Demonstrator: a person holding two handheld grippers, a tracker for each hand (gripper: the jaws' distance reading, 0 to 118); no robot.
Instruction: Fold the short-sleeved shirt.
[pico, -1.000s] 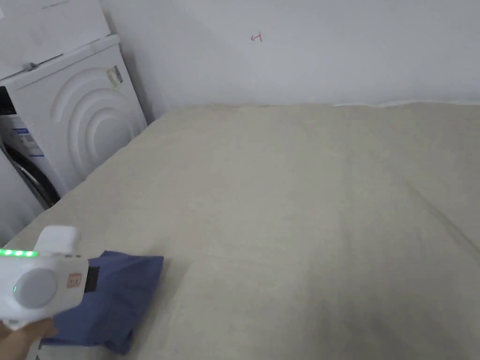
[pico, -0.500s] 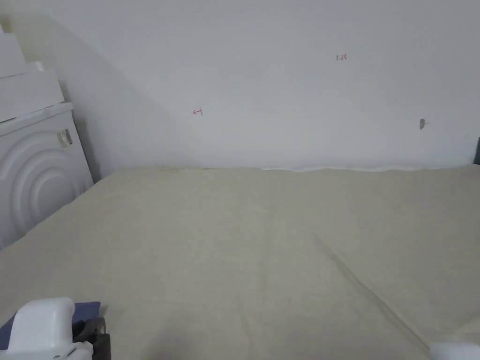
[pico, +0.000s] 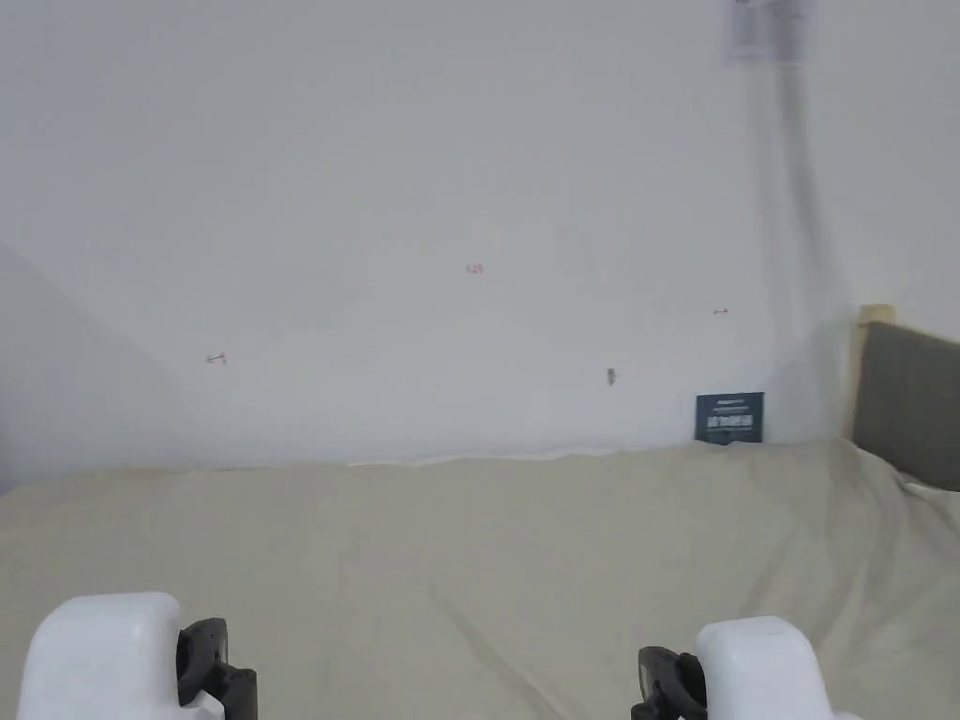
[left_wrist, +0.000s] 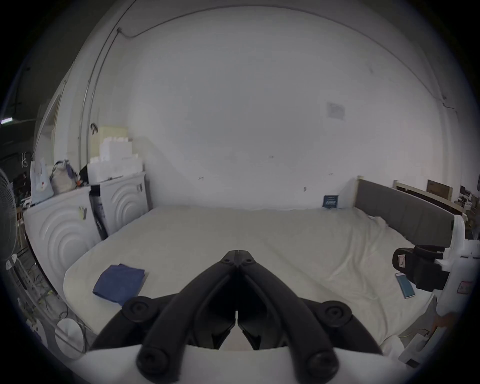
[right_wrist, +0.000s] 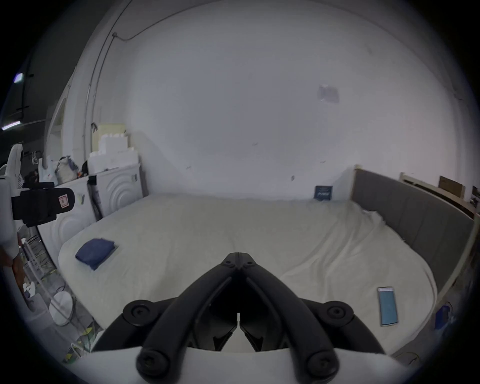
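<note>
Two grippers up over the bed's near edge, both empty. I read the left gripper (left_wrist: 237, 256) with jaws closed tip to tip, nothing between them; the right gripper (right_wrist: 238, 257) is the same, pinched together on air. Head view cuts both off at the bottom edge, so I can't judge the jaws there. The folded dark blue short-sleeved shirt (left_wrist: 119, 283) lies near the near-left corner of the cream-sheeted bed (left_wrist: 233, 233), well apart from both tools. A light blue phone (right_wrist: 387, 305) sits near the near-right corner. White washing machines (left_wrist: 124, 200) stand just beside the bed's left edge, grey padded headboard (right_wrist: 415, 215) along the right.
</note>
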